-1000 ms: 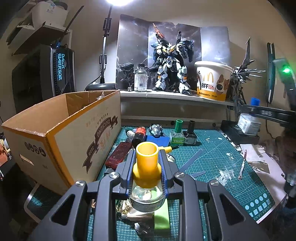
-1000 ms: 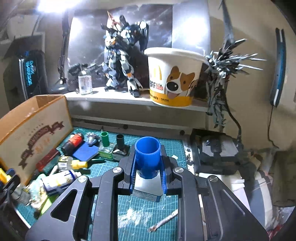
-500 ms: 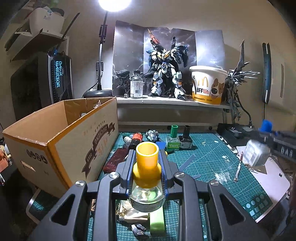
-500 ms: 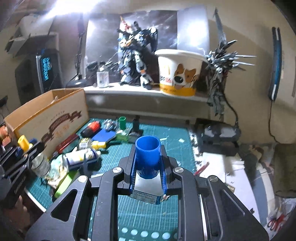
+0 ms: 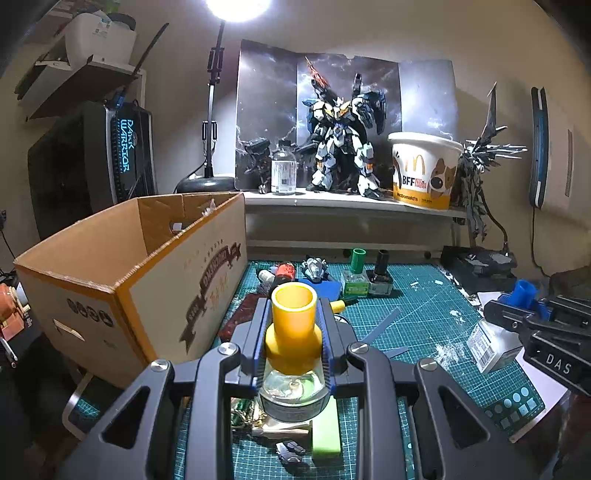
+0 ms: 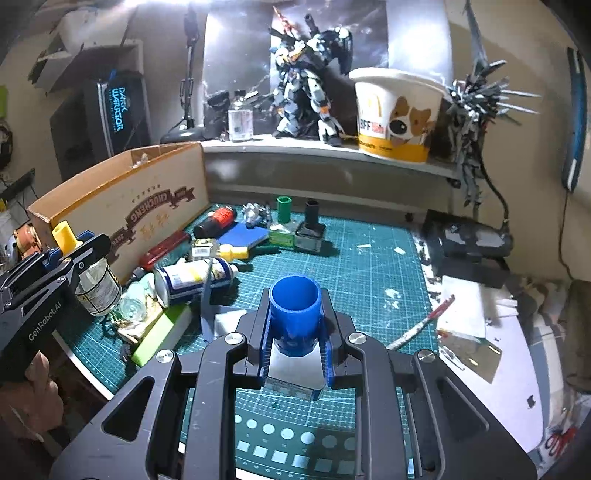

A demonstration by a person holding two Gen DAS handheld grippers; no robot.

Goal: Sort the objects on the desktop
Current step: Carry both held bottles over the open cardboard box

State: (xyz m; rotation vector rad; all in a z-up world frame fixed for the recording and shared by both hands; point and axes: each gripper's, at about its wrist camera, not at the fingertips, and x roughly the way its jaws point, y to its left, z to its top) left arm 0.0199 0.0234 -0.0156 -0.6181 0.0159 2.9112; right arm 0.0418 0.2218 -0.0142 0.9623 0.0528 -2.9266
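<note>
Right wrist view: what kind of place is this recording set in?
Most likely a home hobby desk for scale-model building: a green cutting mat, small paint or cement bottles, and an assembled robot model on the shelf.

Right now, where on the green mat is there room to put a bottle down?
The green mat is bare between the green-capped bottle at the back and the red-handled stick on the right. The near strip with printed shapes is free too. By the cardboard box it is crowded, around the tipped can.

Dim room, glaring lamp, fisheye-warped dark corners.
</note>
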